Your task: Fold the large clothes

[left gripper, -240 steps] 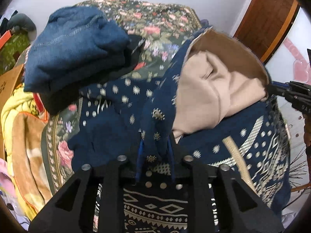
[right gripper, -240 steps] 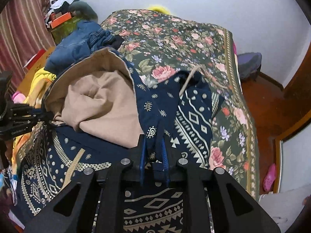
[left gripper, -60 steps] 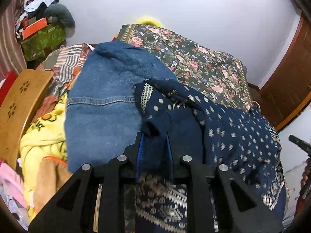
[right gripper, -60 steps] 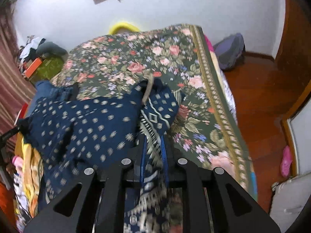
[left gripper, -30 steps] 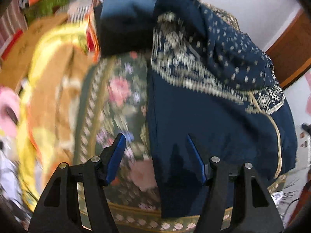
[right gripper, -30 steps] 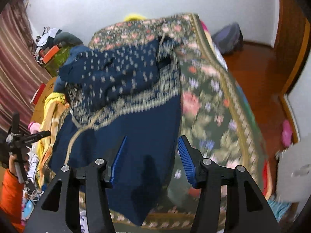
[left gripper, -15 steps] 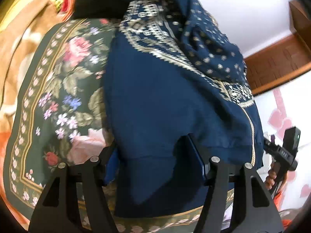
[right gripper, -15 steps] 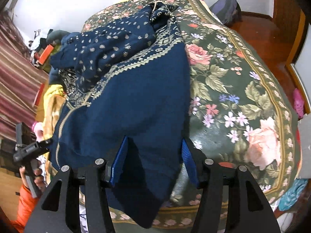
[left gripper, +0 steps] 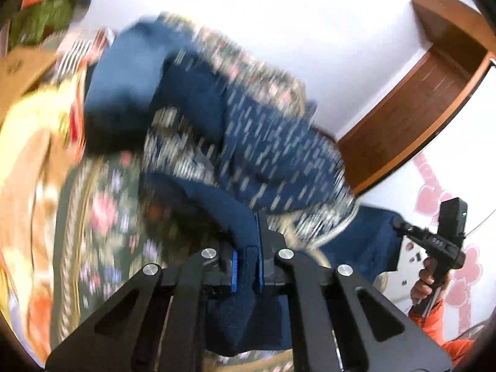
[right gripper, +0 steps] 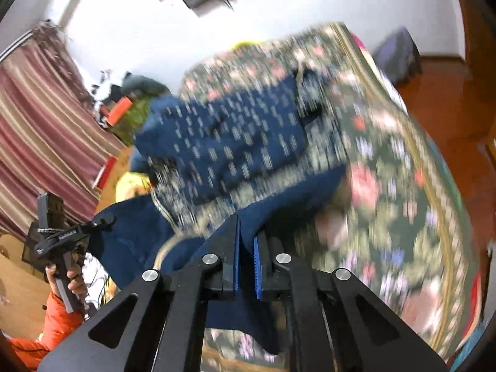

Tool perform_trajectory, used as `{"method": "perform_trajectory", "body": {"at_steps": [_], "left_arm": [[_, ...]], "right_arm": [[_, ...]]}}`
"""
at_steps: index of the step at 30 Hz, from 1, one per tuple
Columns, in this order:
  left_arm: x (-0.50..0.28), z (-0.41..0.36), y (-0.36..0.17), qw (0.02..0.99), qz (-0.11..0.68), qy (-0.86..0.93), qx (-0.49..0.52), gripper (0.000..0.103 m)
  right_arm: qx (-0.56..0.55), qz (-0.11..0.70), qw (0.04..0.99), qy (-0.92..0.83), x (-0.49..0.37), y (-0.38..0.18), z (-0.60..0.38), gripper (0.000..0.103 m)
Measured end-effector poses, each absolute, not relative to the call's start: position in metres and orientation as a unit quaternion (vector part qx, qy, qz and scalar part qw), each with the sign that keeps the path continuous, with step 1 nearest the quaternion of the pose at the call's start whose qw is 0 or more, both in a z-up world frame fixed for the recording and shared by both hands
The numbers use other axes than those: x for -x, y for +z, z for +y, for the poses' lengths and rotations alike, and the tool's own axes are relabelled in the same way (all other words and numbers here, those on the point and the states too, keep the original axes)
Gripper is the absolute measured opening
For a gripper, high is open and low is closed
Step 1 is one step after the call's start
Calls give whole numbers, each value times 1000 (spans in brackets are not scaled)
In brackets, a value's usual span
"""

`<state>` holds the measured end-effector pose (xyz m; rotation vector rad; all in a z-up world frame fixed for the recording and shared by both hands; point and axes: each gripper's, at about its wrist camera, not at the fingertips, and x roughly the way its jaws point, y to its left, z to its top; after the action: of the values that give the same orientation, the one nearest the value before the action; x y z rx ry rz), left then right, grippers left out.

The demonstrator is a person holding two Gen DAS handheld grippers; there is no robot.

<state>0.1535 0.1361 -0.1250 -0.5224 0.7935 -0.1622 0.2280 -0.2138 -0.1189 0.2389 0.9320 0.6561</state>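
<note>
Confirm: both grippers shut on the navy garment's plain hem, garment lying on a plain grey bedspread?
Not quite. Both the left gripper and right gripper are shut on the navy garment, but the bedspread is dark green floral, not plain grey; the right wrist view shows it.

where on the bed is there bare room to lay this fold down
Bare floral bedspread lies right of the navy garment, toward the bed's right edge. The left side is crowded: denim pile and yellow blanket.
</note>
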Motion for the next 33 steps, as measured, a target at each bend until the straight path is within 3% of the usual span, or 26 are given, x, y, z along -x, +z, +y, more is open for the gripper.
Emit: {"method": "perform_trajectory", "body": {"at_steps": [9,13,20,23,26,30,32,33], "left_arm": [[-249,157,-62,924,303,-47,227,8],[-300,174,-82,924,320,18,207,8],[-361,193,-164,890,414,64,178,11],[-355,186,-166,896,412,59,155,12],[-351,177,-156,894,426,51,127,24],[-338,166,-140,895,431,36,112,51],[-329,161,-135,898,425,41,103,58],[-322,159,-131,901,421,46,94,61]], "right_arm": [[-102,372,879,282,-334,-79,-201,6],[-103,392,884,235,-380,-106,-203,6],[-74,477,853,200,-428,-188,-193,6],[-57,466,859,206,-424,-183,-193,7],[-16,463,862,205,-417,-170,-189,8],[48,451,870,195,-399,-153,-179,13],[70,436,876,196,-385,-145,-176,23],[76,428,878,201,-378,-142,-175,36]]}}
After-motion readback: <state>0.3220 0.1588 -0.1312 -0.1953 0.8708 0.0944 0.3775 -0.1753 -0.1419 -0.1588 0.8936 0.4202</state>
